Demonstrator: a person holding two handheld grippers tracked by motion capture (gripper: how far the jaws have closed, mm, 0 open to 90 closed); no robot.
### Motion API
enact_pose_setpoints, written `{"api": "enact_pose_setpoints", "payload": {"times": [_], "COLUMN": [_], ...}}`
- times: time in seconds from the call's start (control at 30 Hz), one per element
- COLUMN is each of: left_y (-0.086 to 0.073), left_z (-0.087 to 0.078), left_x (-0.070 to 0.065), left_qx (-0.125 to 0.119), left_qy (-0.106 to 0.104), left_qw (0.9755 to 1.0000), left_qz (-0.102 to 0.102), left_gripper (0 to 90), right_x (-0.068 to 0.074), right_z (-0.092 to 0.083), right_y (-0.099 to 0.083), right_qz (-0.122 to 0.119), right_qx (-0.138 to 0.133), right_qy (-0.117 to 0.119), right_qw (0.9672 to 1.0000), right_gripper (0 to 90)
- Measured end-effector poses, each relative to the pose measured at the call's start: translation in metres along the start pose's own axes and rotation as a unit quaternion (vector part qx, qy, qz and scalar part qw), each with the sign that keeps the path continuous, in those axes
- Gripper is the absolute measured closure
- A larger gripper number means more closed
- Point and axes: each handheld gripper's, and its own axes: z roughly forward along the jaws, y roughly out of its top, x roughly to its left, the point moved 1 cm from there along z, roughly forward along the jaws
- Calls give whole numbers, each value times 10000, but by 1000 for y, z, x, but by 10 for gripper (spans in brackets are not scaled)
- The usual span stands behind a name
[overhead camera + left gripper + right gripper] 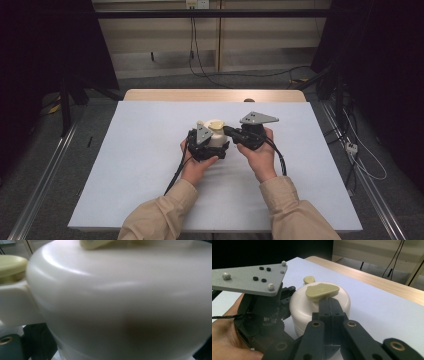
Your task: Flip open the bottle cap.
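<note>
On the white tabletop (150, 165), near its middle, stands a cream pot (217, 136) with a yellowish lid handle (322, 291). The left tool (206, 142) is pressed against the left side of the pot; if its jaws grip the pot or stand open, one cannot tell, because its own view is very close and blurred. The right tool (331, 307) has its jaws closed together, and their tips are just under the lid handle, at the top of the pot

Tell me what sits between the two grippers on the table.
A white lidded container with a beige tab on top sits between the left gripper and the right gripper. The high view shows it; the right gripper view shows its shut jaws at the tab.
</note>
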Motion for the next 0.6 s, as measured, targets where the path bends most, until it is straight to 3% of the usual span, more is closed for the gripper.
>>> {"api": "enact_pose_setpoints", "payload": {"times": [0.6], "left_y": [0], "left_z": [0], "left_x": [0], "left_qx": [-10], "left_qy": [4], "left_qw": [10000], "left_qz": [-1], "left_gripper": [49], "right_x": [6], "right_z": [7], "right_y": [2], "right_qz": [-85], "right_qx": [1], "right_qy": [94], "right_qw": [9999], "right_gripper": [900]}}
